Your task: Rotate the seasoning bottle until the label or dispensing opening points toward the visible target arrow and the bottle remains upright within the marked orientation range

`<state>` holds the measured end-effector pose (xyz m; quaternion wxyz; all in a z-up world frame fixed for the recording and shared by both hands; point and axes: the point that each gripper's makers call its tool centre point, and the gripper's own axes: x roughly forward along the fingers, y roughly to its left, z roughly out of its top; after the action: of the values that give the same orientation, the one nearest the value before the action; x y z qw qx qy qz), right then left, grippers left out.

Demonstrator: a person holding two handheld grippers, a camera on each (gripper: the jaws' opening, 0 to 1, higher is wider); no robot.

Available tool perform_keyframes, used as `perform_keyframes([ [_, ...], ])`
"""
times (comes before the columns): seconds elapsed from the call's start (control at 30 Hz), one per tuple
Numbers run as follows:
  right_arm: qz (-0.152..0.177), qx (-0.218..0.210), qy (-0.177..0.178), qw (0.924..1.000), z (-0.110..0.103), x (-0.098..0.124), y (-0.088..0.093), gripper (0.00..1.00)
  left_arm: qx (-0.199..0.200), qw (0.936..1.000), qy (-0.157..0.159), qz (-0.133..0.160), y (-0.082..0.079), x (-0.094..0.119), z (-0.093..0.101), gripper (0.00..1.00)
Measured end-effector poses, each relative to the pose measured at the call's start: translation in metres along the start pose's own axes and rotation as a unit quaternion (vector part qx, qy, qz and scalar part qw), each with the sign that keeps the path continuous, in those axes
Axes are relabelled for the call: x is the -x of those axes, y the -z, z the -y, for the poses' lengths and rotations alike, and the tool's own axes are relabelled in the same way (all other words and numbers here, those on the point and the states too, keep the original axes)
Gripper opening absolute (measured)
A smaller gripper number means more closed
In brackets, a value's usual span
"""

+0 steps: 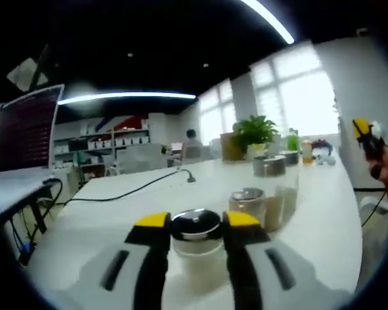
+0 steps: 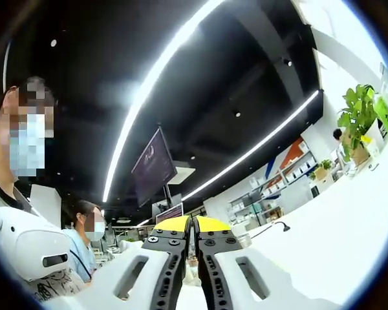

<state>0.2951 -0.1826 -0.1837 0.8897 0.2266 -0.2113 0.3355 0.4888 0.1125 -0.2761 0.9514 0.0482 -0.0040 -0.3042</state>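
Observation:
In the left gripper view a clear seasoning bottle (image 1: pixel 195 242) with a black and silver cap stands upright on the white table (image 1: pixel 149 206). My left gripper (image 1: pixel 195 223) is shut on the seasoning bottle, its yellow-tipped jaws pressed on either side just below the cap. Far right in that view, my right gripper (image 1: pixel 367 134) is held up in a hand, away from the table. In the right gripper view my right gripper (image 2: pixel 193 226) points up toward the ceiling, jaws closed together with nothing between them.
More jars (image 1: pixel 248 203) (image 1: pixel 269 169) stand behind the held bottle, with a potted plant (image 1: pixel 254 132) and small bottles (image 1: pixel 305 150) farther back. A black cable (image 1: pixel 129 190) crosses the table. A monitor (image 1: pixel 26 129) sits left. Two people (image 2: pixel 84 245) stand at left in the right gripper view.

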Motion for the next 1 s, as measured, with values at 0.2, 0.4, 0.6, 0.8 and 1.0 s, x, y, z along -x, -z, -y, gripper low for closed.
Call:
perform_keyframes([
  [0.2,-0.001,0.001,0.000,1.0000,0.000,0.000,0.000,0.00,0.003,0.9998,0.017,0.003,0.000,0.000,0.000,0.33],
  [0.4,0.000,0.000,-0.002,1.0000,-0.001,-0.001,-0.001,0.00,0.005,0.9989,0.045,0.011,0.000,0.000,0.001,0.33],
  [0.6,0.002,0.000,-0.005,1.0000,-0.001,-0.001,-0.003,0.00,0.009,0.9964,0.083,0.014,-0.001,-0.001,0.002,0.33],
  [0.8,0.002,-0.005,-0.020,0.9998,-0.007,-0.004,-0.003,0.00,0.012,0.9915,0.129,0.013,-0.001,0.000,0.005,0.33],
  [1.0,-0.004,-0.012,-0.031,0.9994,-0.012,-0.008,0.001,0.00,0.003,0.9881,0.154,0.000,-0.002,-0.001,0.009,0.33],
])
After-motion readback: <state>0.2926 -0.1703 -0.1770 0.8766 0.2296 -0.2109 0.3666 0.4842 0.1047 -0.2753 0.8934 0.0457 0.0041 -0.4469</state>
